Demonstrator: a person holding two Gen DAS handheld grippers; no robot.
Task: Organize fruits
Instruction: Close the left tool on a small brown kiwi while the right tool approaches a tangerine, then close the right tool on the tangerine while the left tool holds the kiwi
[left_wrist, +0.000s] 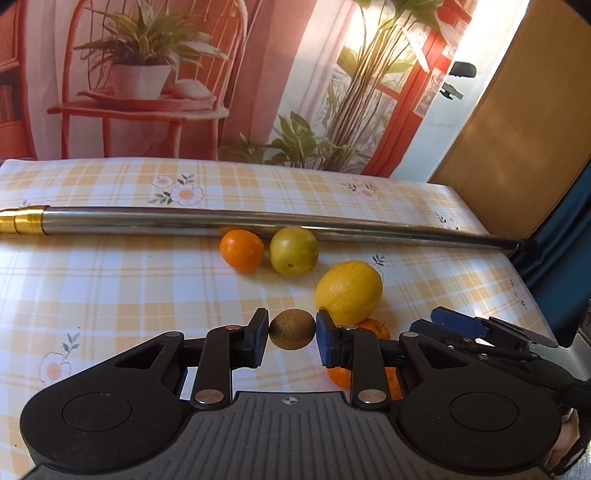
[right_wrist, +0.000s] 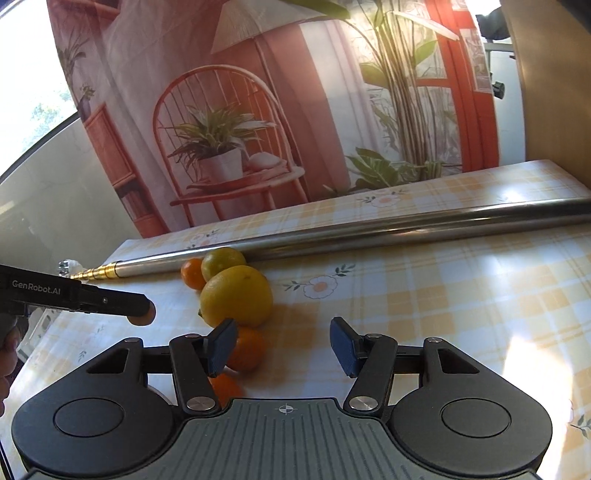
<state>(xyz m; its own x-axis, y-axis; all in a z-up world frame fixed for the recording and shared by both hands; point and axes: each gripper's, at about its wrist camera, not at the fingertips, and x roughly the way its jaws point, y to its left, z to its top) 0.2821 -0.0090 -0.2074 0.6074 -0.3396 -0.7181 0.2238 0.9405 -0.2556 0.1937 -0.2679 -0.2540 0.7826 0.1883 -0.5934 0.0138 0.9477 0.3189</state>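
My left gripper (left_wrist: 291, 329) pinches a small brown fruit (left_wrist: 291, 329) at its middle, near the yellow lemon (left_wrist: 349, 291); it looks hard-shelled and light (probably brittle), so I squeeze gently. My right gripper (right_wrist: 282, 345) hangs open, an orange (right_wrist: 246, 349) by its left finger.

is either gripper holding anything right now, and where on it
The left gripper pinches a small brown round fruit across its middle, pads on opposite sides. The right gripper is open and holds nothing.

Fruits sit on tablecloth (left_wrist: 110, 280) in front of metal pole (left_wrist: 221, 221); lemon (left_wrist: 349, 291) nearer than tangerine (left_wrist: 241, 250) & lime (left_wrist: 293, 252).
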